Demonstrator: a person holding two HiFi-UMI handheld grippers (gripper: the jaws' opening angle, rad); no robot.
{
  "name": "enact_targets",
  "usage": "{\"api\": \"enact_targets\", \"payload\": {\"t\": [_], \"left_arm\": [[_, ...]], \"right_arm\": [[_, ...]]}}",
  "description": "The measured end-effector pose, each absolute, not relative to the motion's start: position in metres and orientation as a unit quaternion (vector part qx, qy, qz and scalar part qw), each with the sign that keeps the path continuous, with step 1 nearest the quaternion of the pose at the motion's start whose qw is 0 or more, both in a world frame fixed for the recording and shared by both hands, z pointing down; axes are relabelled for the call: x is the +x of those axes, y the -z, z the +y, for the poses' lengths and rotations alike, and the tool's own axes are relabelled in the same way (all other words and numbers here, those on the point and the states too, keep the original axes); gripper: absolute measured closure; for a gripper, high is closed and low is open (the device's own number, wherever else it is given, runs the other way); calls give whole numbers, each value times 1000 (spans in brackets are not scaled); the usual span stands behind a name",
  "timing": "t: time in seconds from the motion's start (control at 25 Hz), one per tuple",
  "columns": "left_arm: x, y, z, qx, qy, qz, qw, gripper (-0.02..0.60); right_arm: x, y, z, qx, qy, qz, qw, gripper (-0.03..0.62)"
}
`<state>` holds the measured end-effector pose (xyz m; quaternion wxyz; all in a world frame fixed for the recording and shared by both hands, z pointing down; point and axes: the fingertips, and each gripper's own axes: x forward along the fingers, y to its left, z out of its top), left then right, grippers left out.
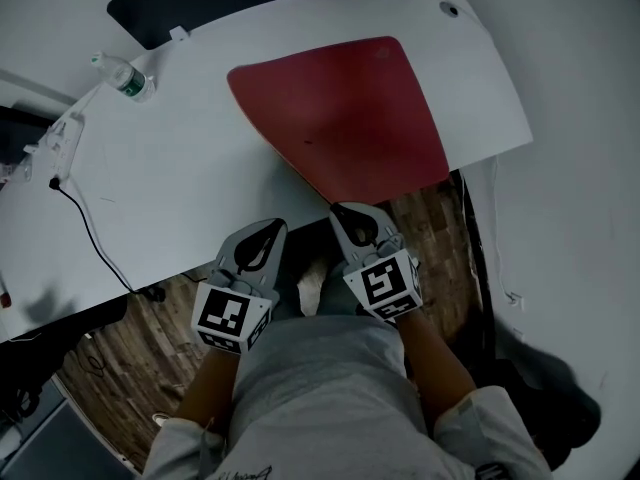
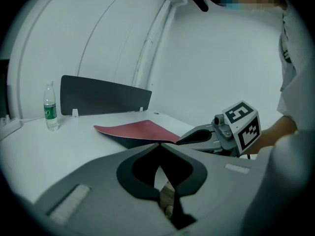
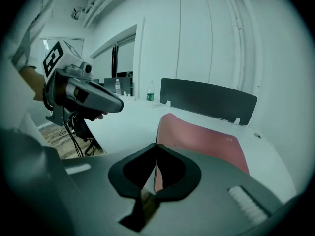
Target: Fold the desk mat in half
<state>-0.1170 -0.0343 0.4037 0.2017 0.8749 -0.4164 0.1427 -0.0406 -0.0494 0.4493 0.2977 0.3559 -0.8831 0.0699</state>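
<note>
Right gripper (image 1: 345,211) has its two jaws pressed together on the near corner of the dark red, thin, flexible desk mat (image 1: 350,118), right at the table's near edge. In the right gripper view the desk mat's thin edge runs straight down between the closed black pads of the right gripper (image 3: 156,146), and the red sheet spreads away beyond them toward the far edge. From the left gripper view that pinched corner is raised off the white table (image 1: 180,188), so the desk mat (image 2: 138,128) shows a dark underside along its near side while its far part lies flat. The left gripper (image 1: 268,230) sits just beside the right one, over the table's near edge and clear of the desk mat. Its jaws (image 2: 158,145) are also closed tip to tip, with nothing between them. A clear plastic water bottle with a green label (image 1: 125,76) stands near the table's far left corner. A dark grey divider panel (image 1: 200,8) runs along the far edge. A white power strip (image 1: 60,143) with a black cable (image 1: 90,233) lies by the left edge.
</note>
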Motion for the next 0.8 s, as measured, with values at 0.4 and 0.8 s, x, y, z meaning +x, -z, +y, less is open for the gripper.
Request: {"api": "enact_targets", "payload": {"t": [0.4, 0.8], "left_arm": [[-63, -401, -47, 873, -155, -419, 196, 561], [-8, -400, -64, 877, -163, -411, 189, 562]], "right_arm": [[18, -438, -71, 362, -74, -889, 269, 577], [74, -439, -88, 372, -80, -887, 260, 577]]}}
